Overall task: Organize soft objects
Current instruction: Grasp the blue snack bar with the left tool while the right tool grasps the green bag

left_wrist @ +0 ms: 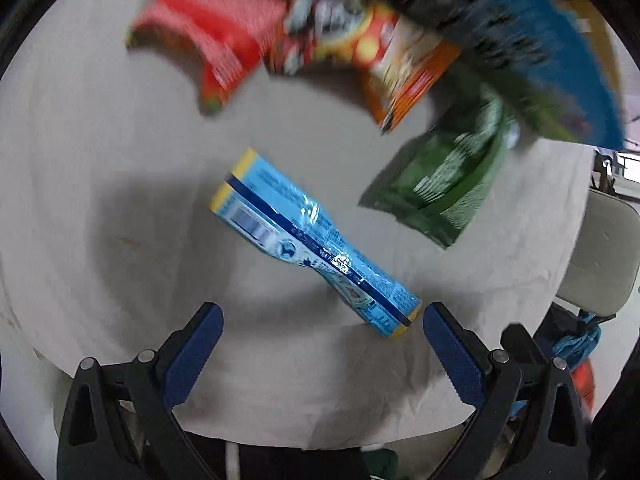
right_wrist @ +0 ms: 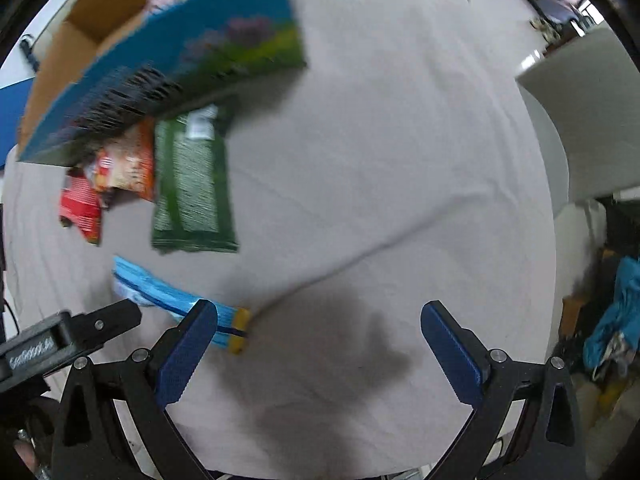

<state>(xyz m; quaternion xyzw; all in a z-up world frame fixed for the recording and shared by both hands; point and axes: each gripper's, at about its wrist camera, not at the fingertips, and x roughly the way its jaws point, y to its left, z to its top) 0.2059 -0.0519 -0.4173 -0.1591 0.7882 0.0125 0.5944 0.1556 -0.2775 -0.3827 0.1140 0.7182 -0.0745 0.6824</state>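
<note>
A light blue snack packet (left_wrist: pixel 312 240) with yellow ends lies on the grey cloth just ahead of my left gripper (left_wrist: pixel 322 316), which is open and empty; the packet's near end lies close to the right finger. Beyond it lie a green pouch (left_wrist: pixel 444 184), an orange packet (left_wrist: pixel 384 60) and a red packet (left_wrist: pixel 208 36). In the right wrist view my right gripper (right_wrist: pixel 319 316) is open and empty above bare cloth. The blue packet (right_wrist: pixel 176 300) lies at its left finger, with the green pouch (right_wrist: pixel 192 188), orange packet (right_wrist: pixel 128 164) and red packet (right_wrist: pixel 80 208) further left.
A blue cardboard box flap (right_wrist: pixel 168 64) (left_wrist: pixel 540 40) hangs over the packets; the open brown box (right_wrist: pixel 100 20) holds some items. The left gripper's body (right_wrist: pixel 60 344) shows at lower left. A chair (left_wrist: pixel 600 256) and clutter (right_wrist: pixel 616 320) stand beyond the cloth's right edge.
</note>
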